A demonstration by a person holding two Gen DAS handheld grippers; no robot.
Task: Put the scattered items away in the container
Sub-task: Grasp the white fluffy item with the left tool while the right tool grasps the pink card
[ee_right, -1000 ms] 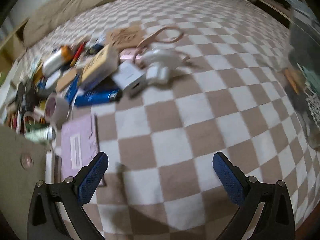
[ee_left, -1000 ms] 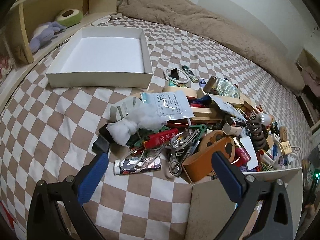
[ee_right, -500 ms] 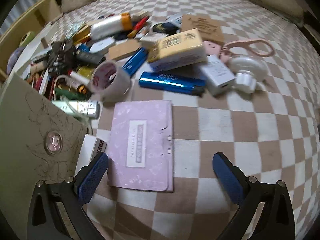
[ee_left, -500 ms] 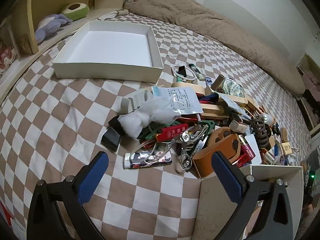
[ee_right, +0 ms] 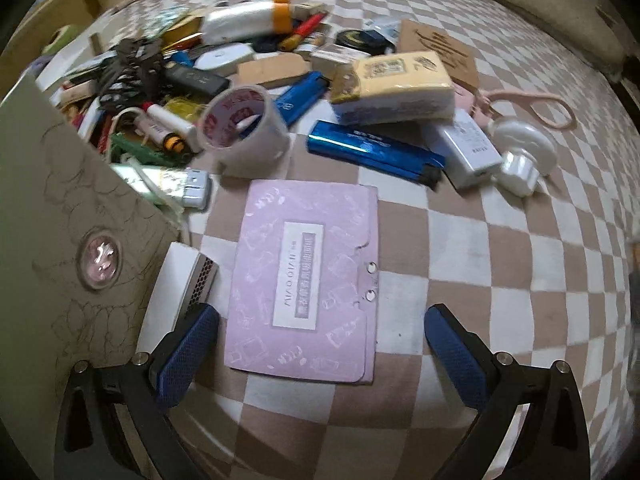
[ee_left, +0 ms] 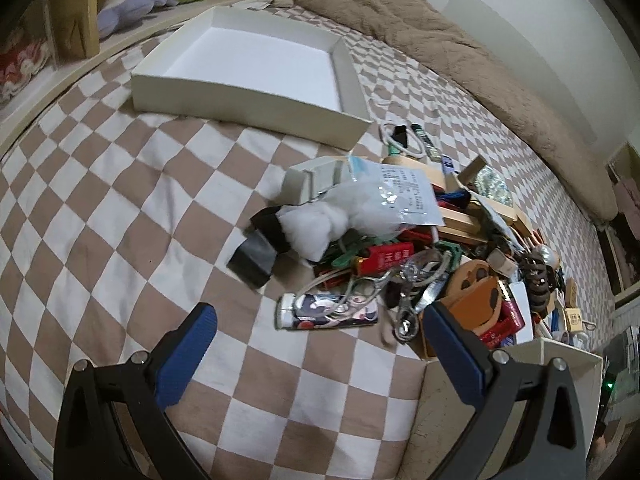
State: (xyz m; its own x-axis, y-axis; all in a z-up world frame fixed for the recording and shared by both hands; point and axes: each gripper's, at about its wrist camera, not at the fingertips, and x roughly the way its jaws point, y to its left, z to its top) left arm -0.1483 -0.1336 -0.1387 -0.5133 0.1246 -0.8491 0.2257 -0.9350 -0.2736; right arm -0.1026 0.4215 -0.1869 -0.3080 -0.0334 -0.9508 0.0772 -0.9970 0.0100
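Observation:
A shallow white box (ee_left: 352,84) with nothing inside lies at the far left of the checkered bedspread. A heap of small items spreads to its right, with a printed tube (ee_left: 326,311), a cotton wad (ee_left: 310,226) and a black tape piece (ee_left: 254,258) at its near edge. My left gripper (ee_left: 316,340) hangs open just short of the tube, holding nothing. In the right wrist view a pink flat packet (ee_right: 306,276) lies between the open fingers of my right gripper (ee_right: 320,340). Beyond it are a tape roll (ee_right: 244,128) and a blue lighter (ee_right: 374,152).
A beige board (ee_right: 60,240) with a round badge stands at the left, a white box (ee_right: 176,292) beside it. A yellow tissue pack (ee_right: 394,86), white charger (ee_right: 466,148) and pink cord (ee_right: 536,106) lie further back. Wooden shelves (ee_left: 76,28) hold plush toys; a brown blanket (ee_left: 460,52) runs along the wall.
The left gripper has moved forward and right toward the heap's near edge. The right gripper has swung left from bare bedspread and now frames the pink packet. Both stayed open.

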